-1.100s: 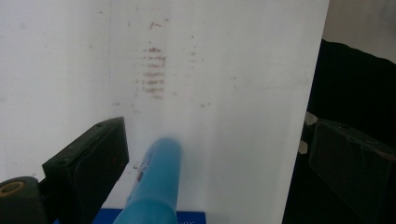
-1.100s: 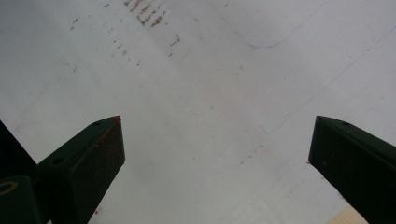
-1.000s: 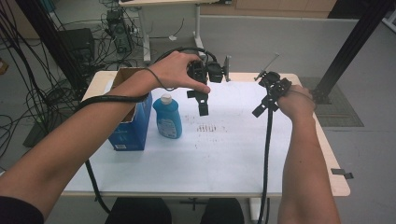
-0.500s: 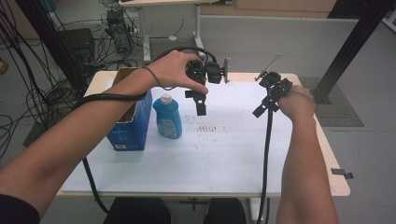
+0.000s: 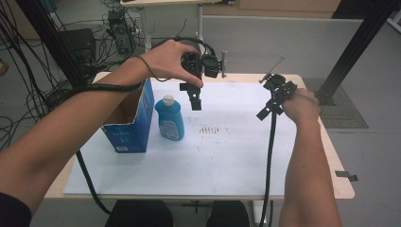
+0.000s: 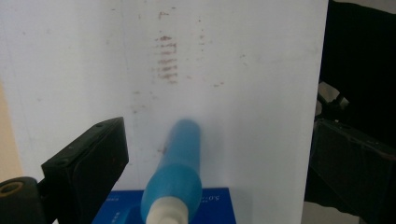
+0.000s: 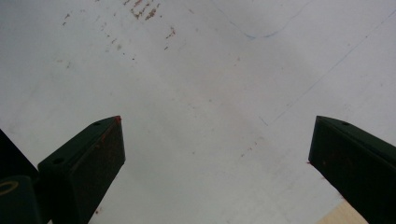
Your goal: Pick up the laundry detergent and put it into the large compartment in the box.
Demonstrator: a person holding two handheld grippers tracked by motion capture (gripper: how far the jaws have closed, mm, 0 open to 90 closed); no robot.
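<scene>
While left gripper [image 5: 195,101] is hovering just above and right of blue bottle [image 5: 170,118], jaws spread and empty, little is changing since a second ago: only slight drift toward bottle. Bottle is standing upright on tabletop [image 5: 227,156], beside blue box [image 5: 130,127]. Right gripper [image 5: 265,111] is idling apart, jaws spread. Grasp likely pending.

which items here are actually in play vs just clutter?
In play:
- blue bottle, white cap, upright, nearest the left tool
- left tool, open, above the bottle
- right tool, open over bare white mat

Lying about:
- open blue box beside the bottle
- brown marks on the mat
- cables on the floor
</scene>
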